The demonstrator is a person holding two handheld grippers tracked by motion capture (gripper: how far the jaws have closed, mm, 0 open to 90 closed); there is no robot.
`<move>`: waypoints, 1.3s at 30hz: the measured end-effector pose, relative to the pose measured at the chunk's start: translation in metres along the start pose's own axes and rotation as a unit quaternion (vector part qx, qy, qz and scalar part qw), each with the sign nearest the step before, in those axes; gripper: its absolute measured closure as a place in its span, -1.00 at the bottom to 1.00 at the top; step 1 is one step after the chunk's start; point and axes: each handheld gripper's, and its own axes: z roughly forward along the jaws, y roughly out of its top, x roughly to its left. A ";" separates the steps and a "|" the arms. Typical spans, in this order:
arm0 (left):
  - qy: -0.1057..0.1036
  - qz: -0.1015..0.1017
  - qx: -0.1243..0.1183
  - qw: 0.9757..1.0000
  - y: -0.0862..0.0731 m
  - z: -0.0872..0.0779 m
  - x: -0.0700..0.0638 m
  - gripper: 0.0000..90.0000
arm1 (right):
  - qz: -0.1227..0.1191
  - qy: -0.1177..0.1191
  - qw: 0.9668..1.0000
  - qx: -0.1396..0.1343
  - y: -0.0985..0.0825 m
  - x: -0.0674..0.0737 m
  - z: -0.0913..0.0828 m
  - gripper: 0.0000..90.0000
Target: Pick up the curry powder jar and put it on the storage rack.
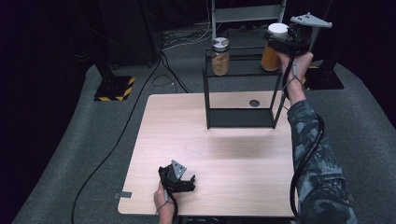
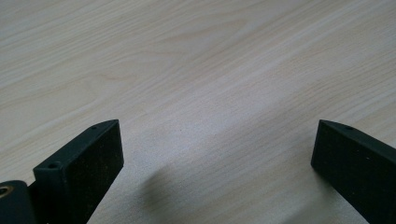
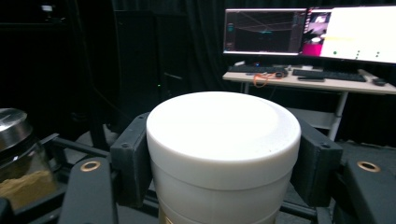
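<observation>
Left tool (image 1: 188, 179): near edge of the counter (image 1: 224, 154), resting low over bare wood, jaws spread wide, nothing between them. The left gripper view shows just wood grain past the two black jaws. Hand behind it at the counter edge, idle. Well apart from the work.

Right arm: sleeve runs up the right side of the counter, forearm stretched far forward, wrist raised to the top level of the black wire shelf (image 1: 240, 100) at the far side of the counter.

Right tool (image 1: 279, 36): at the white-lidded jar (image 3: 223, 154), which stands upright on the shelf's top tier, right end. The jaws flank the white lid (image 1: 279, 29), one each side, level approach. In the right gripper view the pads sit at the lid's sides; whether they press or stand just off it, I cannot tell. My guess is a light hold or just let go.

Key relation: the jar sits dead centre between the jaws, long axis vertical, so any lift goes straight up; any retreat goes straight back toward the person.

Second jar (image 1: 220, 56), steel lid, brown powder, same tier, to the left, well apart from the white one. Risk: clipping it if the tool swings left.

Behind: desk with monitors (image 3: 308, 32).
</observation>
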 end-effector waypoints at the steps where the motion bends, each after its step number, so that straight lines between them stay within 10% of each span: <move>1: 0.000 0.000 0.000 1.000 0.000 0.000 0.000 -0.96 | 0.001 -0.010 1.000 -0.007 -0.003 0.004 -0.001 -0.70; 4: 0.000 0.001 0.000 1.000 0.000 0.000 0.000 -0.96 | -0.013 -0.037 0.999 -0.010 -0.007 0.016 -0.008 -1.00; 12: -0.004 -0.002 0.002 1.000 0.001 0.000 0.002 -0.96 | -0.056 -0.031 0.998 0.015 -0.027 0.027 -0.044 -1.00; 23: -0.004 -0.003 0.001 1.000 0.001 0.001 0.002 -0.96 | -0.040 -0.006 0.997 0.071 -0.117 0.019 -0.128 -1.00; 28: -0.003 -0.001 0.000 1.000 0.000 0.000 0.001 -0.96 | -0.001 -0.004 0.991 0.134 -0.180 0.021 -0.159 -1.00; 33: -0.004 0.001 0.000 1.000 0.000 0.000 0.001 -0.96 | 0.029 -0.027 0.976 0.213 -0.238 0.023 -0.176 -1.00; 39: -0.005 0.001 0.000 1.000 0.000 0.000 0.001 -0.96 | 0.043 -0.047 0.969 0.239 -0.276 0.025 -0.188 -1.00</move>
